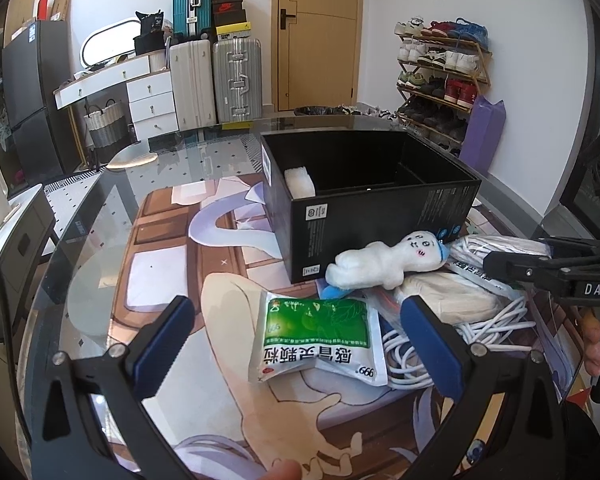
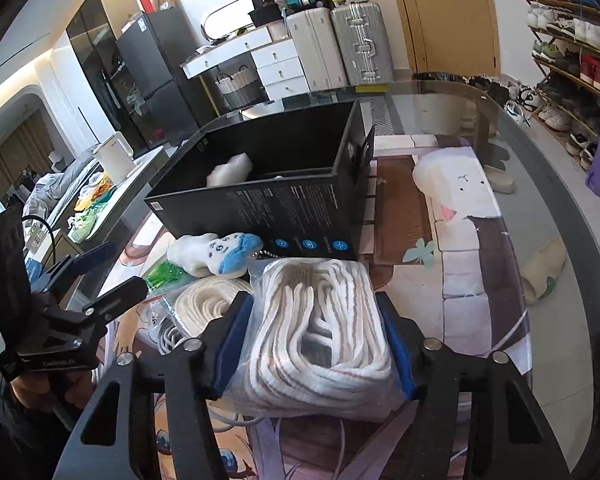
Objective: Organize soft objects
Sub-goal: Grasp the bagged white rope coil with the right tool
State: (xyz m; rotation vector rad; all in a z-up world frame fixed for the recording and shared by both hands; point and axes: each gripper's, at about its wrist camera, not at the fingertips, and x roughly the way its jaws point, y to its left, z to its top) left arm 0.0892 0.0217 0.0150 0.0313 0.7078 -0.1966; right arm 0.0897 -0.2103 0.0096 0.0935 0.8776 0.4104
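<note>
The right gripper is clamped on a clear bag of coiled white cord, its 2 blue pads pressing the bag's sides so the slack bundle stays gathered rather than spilling; whether the bag rests on the glass-topped surface or is just off it cannot be told. Directly ahead stands the open black box, the likely destination, with 1 white soft item already inside near its left wall. The left gripper hovers with fingers apart and holding nothing, straddling a green-and-white sachet that lies flat on the surface, apparently lined up as the next pick. A white plush doll lies on its side against the box's front face, atop a second bagged cord bundle and loose white cable. The pile sits close to the box, keeping each transfer short. Judged from the heap outside, the sorting is at an early stage
</note>
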